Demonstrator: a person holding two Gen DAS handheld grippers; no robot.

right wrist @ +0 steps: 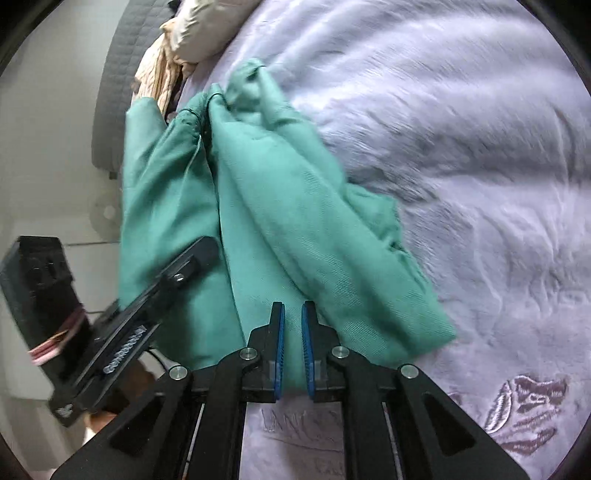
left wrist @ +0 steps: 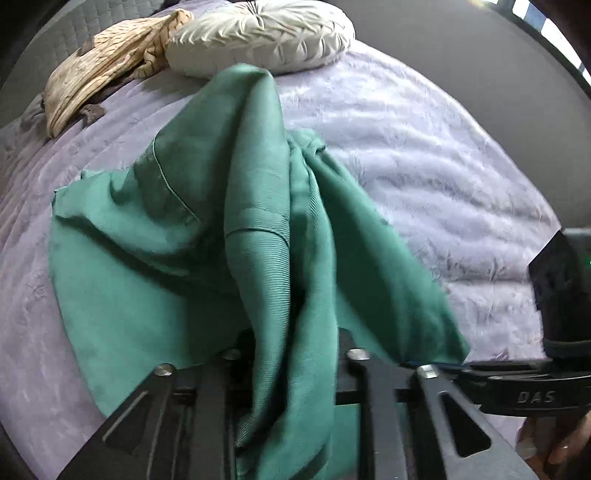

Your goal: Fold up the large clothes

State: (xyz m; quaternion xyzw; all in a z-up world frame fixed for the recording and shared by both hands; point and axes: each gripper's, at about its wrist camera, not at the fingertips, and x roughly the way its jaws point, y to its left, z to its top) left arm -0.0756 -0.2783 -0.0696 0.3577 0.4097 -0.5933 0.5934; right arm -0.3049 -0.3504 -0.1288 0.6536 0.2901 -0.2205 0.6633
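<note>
So on the far left there's a tan knit top (left wrist: 107, 70) bunched at the head of the bed (left wrist: 424, 155), touching a round white cushion (left wrist: 258, 33) next to it. The green garment (left wrist: 207, 206) sits mid-bed on the lilac cover, half lifted into a peak, with its left part lying flat.

A thick fold of it runs straight down between the left gripper (left wrist: 291, 354) fingers, so they're parted with cloth bunched in the gap. Can't honestly tell if they're squeezing it, the tips are buried.

Over on the right, the right gripper (right wrist: 292, 332) has its blue pads (right wrist: 280, 354) a narrow gap apart with green fabric between them. Looks like a pinch on the garment's edge. The two grippers are just beside each other.
</note>
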